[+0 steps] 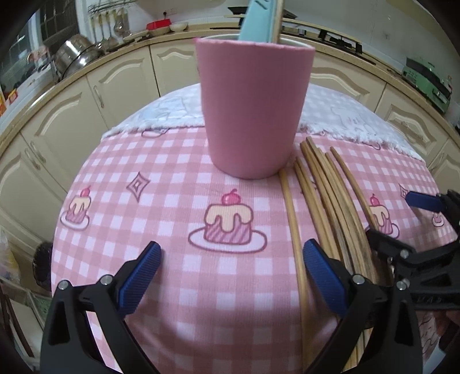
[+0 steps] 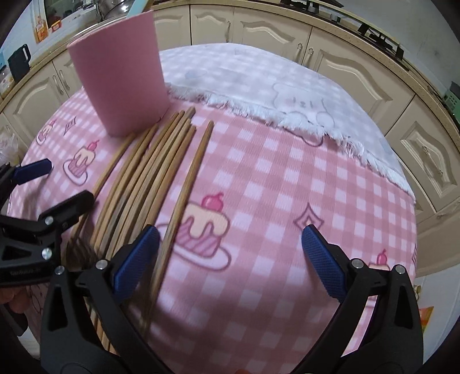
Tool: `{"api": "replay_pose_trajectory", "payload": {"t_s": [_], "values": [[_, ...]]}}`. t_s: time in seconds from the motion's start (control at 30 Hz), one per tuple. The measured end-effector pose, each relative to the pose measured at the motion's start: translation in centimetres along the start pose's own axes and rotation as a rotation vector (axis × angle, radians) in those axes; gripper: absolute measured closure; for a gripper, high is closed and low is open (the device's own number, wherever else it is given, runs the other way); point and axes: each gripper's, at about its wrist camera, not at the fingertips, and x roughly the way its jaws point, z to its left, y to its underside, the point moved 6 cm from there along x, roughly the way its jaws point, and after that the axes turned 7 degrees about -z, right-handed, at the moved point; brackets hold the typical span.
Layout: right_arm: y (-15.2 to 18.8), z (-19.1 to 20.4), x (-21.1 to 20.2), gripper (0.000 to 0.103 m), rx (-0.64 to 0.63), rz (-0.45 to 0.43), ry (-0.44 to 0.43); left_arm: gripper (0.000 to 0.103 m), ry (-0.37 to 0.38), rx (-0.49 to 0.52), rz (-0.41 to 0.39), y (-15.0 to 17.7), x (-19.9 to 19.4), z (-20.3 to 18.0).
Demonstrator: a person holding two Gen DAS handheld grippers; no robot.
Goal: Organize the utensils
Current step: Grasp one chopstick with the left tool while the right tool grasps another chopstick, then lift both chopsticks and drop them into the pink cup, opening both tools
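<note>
A pink cup [image 1: 253, 109] stands upright on the pink checked tablecloth [image 1: 172, 218], with a light blue utensil [image 1: 258, 20] and a wooden stick in it. Several wooden chopsticks [image 1: 325, 198] lie flat to the right of the cup. My left gripper [image 1: 230, 270] is open and empty, low over the cloth in front of the cup. In the right wrist view the cup [image 2: 120, 74] is at upper left and the chopsticks [image 2: 149, 172] run towards my open, empty right gripper [image 2: 230, 253], whose left finger is over one chopstick.
A white fringed towel [image 2: 287, 92] covers the table's far part. Cream kitchen cabinets [image 1: 72, 115] and a counter with pots ring the table. The right gripper shows in the left wrist view [image 1: 425, 218], the left gripper shows in the right wrist view [image 2: 31, 198].
</note>
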Motion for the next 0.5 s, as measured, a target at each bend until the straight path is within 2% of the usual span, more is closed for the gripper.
{"api": "replay_pose_trajectory", "payload": {"t_s": [0.07,0.17,0.2,0.23,0.27,0.3,0.33,0.4,0.5], "values": [[-1.0,-0.2,0.5,0.032,0.005,-0.008,-0.008,0.011,0.011,0.031,0.012,-0.2,0.5,-0.6],[-2.0,0.1,1.1,0.048,-0.007,-0.003,-0.026,0.027,0.04,0.026,0.02,-0.8,0.7,-0.8],[-2.3,0.4,1.1,0.052,-0.026,-0.002,-0.039,0.039,0.057,0.038,0.024,-1.1,0.6,-1.0],[-2.4,0.6,1.1,0.065,-0.041,-0.003,-0.048,0.055,0.067,0.045,0.029,-1.3,0.6,-1.2],[-2.4,1.0,1.0,0.077,-0.062,-0.006,-0.065,0.066,0.071,0.052,0.035,-1.4,0.5,-1.3],[-2.3,1.2,0.9,0.083,-0.071,-0.009,-0.072,0.095,0.085,0.068,0.04,-1.5,0.3,-1.5],[-2.2,1.2,0.8,0.089,-0.068,-0.014,-0.09,0.095,0.097,0.082,0.047,-1.5,0.1,-1.8],[-2.0,0.7,0.5,0.091,-0.022,-0.028,-0.155,0.098,0.109,0.107,0.043,-1.0,-0.4,-2.0],[-1.7,-0.3,-0.4,0.094,0.031,-0.073,-0.185,0.098,0.127,0.077,0.015,-0.4,-1.5,-1.6]]}}
